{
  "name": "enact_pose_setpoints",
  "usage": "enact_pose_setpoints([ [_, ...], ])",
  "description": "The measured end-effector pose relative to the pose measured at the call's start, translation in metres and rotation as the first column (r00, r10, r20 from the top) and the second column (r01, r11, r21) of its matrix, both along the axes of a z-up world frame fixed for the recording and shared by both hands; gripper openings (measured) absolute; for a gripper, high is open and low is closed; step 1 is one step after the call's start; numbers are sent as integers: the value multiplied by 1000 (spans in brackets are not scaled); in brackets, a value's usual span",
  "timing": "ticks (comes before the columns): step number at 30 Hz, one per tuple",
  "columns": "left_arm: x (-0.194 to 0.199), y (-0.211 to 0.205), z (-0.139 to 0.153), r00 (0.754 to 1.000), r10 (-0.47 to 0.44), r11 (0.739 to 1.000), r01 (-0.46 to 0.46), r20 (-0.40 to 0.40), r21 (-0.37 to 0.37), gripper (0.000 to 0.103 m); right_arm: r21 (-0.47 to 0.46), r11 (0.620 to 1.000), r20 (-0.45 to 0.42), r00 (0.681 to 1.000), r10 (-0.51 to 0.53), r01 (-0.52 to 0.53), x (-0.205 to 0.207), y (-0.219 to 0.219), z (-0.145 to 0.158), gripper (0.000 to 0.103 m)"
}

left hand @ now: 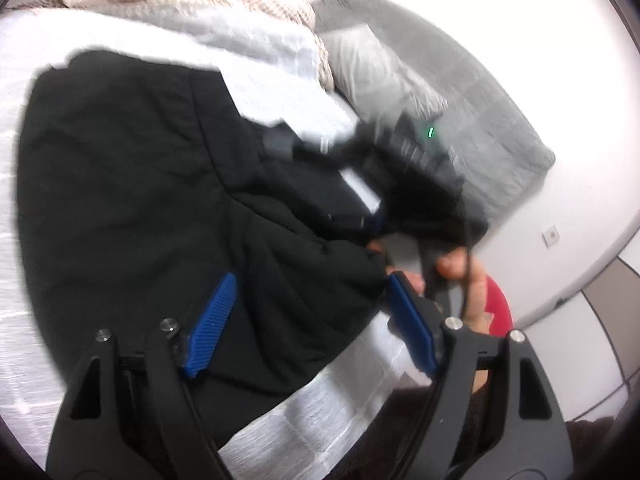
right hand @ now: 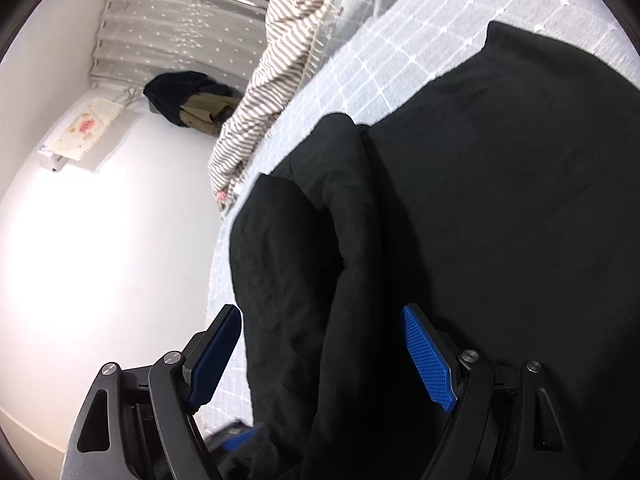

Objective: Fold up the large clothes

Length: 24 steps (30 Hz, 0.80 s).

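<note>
Black garment point(left hand: 132, 184) lies spread on the bed point(left hand: 16, 80), over the white checked bedcover, its bulk reaching toward the near edge of the bed. Left gripper point(left hand: 308, 320) stands wide, blue pads well apart; dark cloth runs below and between them, but neither pad presses on it, so nothing is held. Right gripper point(right hand: 320, 356) likewise wide, poised over a thick ridge of the same garment point(right hand: 500, 200) where a layer appears doubled over near the bed's side edge; the fold bulges up between the jaws, pads not closed on it. In the left wrist view the right gripper point(left hand: 360, 192) shows blurred, with the person's hand point(left hand: 460, 268) on its handle near the garment's near-edge corner. A striped cover point(right hand: 280, 60) is bunched toward the head of the bed, a grey pillow point(left hand: 368, 64) beside it, well apart from the work. Judgement on progress: early to middle. The garment looks laid out and at least one side appears turned inward, giving that raised ridge; the shape is loose, lumpy, and wide, not a compact stack. Left to do, as far as can be read: grip an edge or corner with both grippers, bring it across, flatten, then fold down to size. Which part of the garment forms the ridge, sleeve or side panel, cannot be told.
</note>
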State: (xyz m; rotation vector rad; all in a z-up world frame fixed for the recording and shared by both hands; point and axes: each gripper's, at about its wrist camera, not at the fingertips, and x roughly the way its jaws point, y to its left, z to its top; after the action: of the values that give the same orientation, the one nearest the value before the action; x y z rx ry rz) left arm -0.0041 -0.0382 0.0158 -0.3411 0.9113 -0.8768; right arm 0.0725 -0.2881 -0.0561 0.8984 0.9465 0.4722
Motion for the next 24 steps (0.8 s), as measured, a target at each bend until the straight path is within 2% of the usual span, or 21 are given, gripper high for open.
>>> enact_pose_setpoints([
  [3, -1, 39, 11, 993, 113, 994, -113, 31, -4, 78, -59, 998, 2, 999, 33, -33, 3, 14, 3, 81],
  [4, -1, 46, 12, 989, 141, 990, -141, 38, 3, 78, -71, 997, 5, 999, 40, -40, 3, 17, 4, 78],
  [6, 2, 66, 13, 972, 229, 972, -232, 59, 46, 78, -105, 992, 18, 998, 67, -64, 7, 31, 6, 64],
  [8, 7, 88, 7, 943, 327, 940, -331, 59, 86, 78, -163, 984, 25, 996, 84, -79, 7, 41, 7, 39],
  [10, 9, 96, 3, 924, 382, 920, -383, 36, 80, 78, -231, 971, 46, 996, 79, -66, 6, 50, 11, 27],
  [11, 9, 103, 1, 913, 408, 910, -408, 20, 72, 78, -233, 971, 54, 996, 66, -52, 6, 50, 13, 22],
  [14, 6, 104, 3, 895, 445, 894, -446, 21, 52, 78, -183, 983, 116, 993, 19, 3, 3, 40, 28, 18],
  [17, 7, 88, 8, 894, 445, 894, -447, 56, 28, 77, -101, 992, 193, 980, -49, 70, -3, 18, 45, 17],
  [20, 8, 63, 7, 908, 411, 910, -414, 79, 30, 73, -73, 991, 216, 972, -91, 109, -10, -12, 50, 17],
  [24, 13, 28, -4, 937, 333, 934, -343, 106, 98, 65, -47, 984, 221, 963, -156, 170, -19, -52, 48, 17],
])
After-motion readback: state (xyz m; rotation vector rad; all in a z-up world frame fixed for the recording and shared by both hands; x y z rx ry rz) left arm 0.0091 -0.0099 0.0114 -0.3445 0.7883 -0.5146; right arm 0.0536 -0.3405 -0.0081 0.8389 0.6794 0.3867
